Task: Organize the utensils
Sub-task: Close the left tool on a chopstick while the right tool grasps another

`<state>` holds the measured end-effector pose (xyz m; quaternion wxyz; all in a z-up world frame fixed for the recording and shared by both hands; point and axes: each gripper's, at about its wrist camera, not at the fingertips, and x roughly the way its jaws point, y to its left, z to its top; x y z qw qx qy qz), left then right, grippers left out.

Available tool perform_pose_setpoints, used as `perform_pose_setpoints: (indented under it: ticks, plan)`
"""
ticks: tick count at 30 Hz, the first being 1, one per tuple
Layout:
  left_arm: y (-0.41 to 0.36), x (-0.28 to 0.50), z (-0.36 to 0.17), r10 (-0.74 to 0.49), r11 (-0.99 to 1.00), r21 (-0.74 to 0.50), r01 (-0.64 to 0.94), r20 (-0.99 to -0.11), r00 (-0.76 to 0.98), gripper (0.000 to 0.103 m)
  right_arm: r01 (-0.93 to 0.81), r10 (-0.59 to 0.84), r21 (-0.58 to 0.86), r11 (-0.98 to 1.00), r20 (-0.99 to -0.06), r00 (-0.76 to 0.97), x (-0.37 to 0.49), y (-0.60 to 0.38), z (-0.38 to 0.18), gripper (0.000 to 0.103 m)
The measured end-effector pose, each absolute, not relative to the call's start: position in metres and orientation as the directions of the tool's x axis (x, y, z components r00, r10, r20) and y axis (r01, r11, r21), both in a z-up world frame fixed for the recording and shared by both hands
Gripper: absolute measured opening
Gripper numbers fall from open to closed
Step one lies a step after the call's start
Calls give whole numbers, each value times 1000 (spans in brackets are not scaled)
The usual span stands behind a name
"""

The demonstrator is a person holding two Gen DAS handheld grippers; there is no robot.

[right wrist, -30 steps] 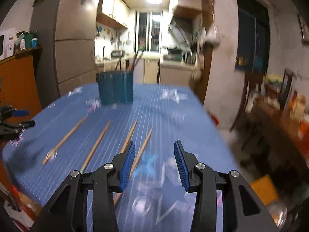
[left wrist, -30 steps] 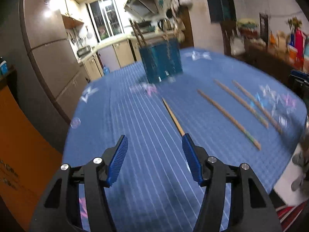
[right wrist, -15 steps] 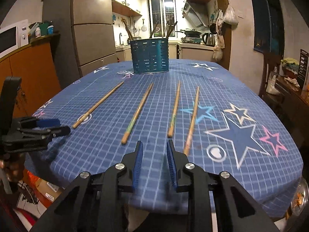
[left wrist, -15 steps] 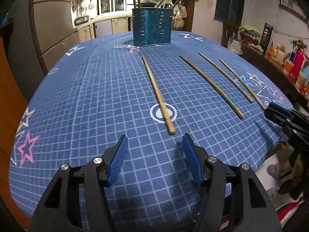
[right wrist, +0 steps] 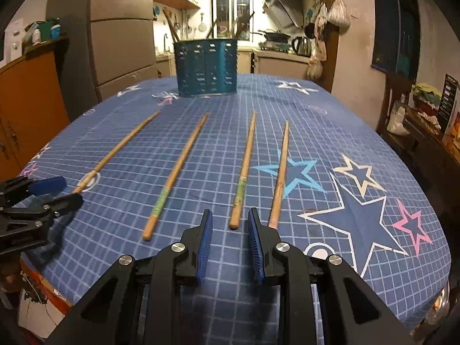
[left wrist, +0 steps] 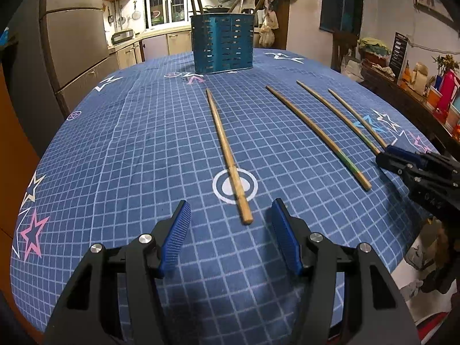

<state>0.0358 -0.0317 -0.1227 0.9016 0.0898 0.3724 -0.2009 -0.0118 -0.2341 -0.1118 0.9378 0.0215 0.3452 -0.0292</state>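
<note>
Several wooden chopsticks lie in a row on the blue star-print tablecloth [left wrist: 138, 155]. A blue slotted utensil holder [left wrist: 222, 46] stands at the far end with utensils in it; it also shows in the right wrist view [right wrist: 207, 67]. My left gripper [left wrist: 230, 220] is open, with the near end of the leftmost chopstick [left wrist: 227, 153] between its fingers. My right gripper [right wrist: 230, 227] is open with a narrow gap, just before the third chopstick [right wrist: 244, 169]. The right gripper shows in the left wrist view [left wrist: 386, 158], the left one in the right wrist view [right wrist: 61, 191].
A fridge [right wrist: 120, 40] and an orange cabinet [right wrist: 28, 97] stand left of the table. A dark sideboard with bottles and boxes [left wrist: 431, 95] runs along the right. Kitchen counters lie behind the holder. The table's near edge is just under both grippers.
Both grippers have drawn back from near the holder to the table's near edge. The right gripper's fingers have narrowed. The left gripper has stayed wide open.
</note>
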Motion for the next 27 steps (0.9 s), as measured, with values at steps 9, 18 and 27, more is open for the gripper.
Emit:
perform_pose_setpoints:
  ticks: [9,18,27]
  plan:
    - [-29,36,-126,-294,914,11,407,-673,678,56,94,-68,7,996,-636,769,-6,-234,-115,27]
    - [-35,34,-126,-294,908,33,418,-661,690,24,102,-82,-2,995,-609,789,-9,-229,-119,21]
    - [-43,25,-127,-296,892,82,445,-638,711,5,100,-65,27,995,-597,800,-13,-229,-119,10]
